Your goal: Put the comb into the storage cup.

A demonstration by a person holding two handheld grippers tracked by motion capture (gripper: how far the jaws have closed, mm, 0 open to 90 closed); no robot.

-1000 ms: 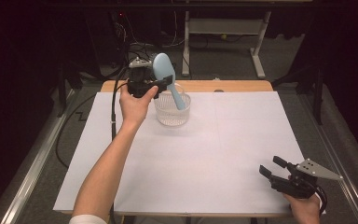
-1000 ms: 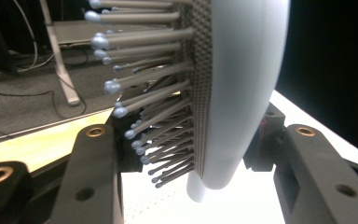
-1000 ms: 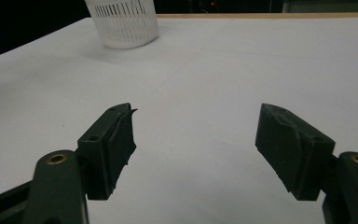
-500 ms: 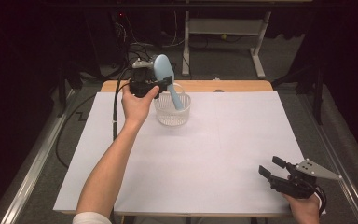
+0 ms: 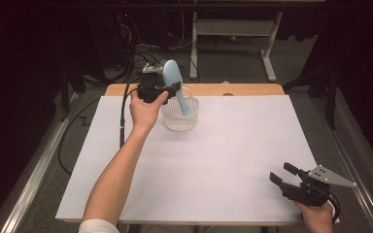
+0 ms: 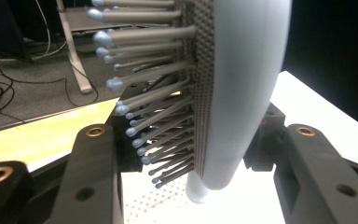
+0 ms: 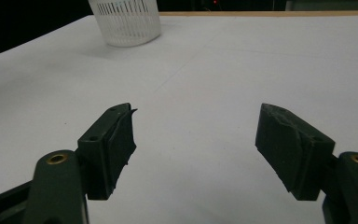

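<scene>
A light blue hairbrush (image 5: 171,74) stands nearly upright, bristles to one side. Its handle dips into a white slotted basket (image 5: 179,122) at the far middle of the table. My left gripper (image 5: 174,90) is shut on the brush just below its head, and a hand holds the gripper from the left. In the left gripper view both black jaws press the brush (image 6: 242,84) from its two sides, with the basket's mesh (image 6: 158,205) below. My right gripper (image 5: 281,173) rests open near the front right corner, jaws wide and nothing between them (image 7: 196,149).
A white sheet (image 5: 223,160) covers the wooden table (image 5: 252,90). The basket (image 7: 126,21) stands far ahead of the right gripper. A black cable (image 5: 123,116) trails from the left gripper off the table's left side. Dark floor, cables and a desk frame lie beyond.
</scene>
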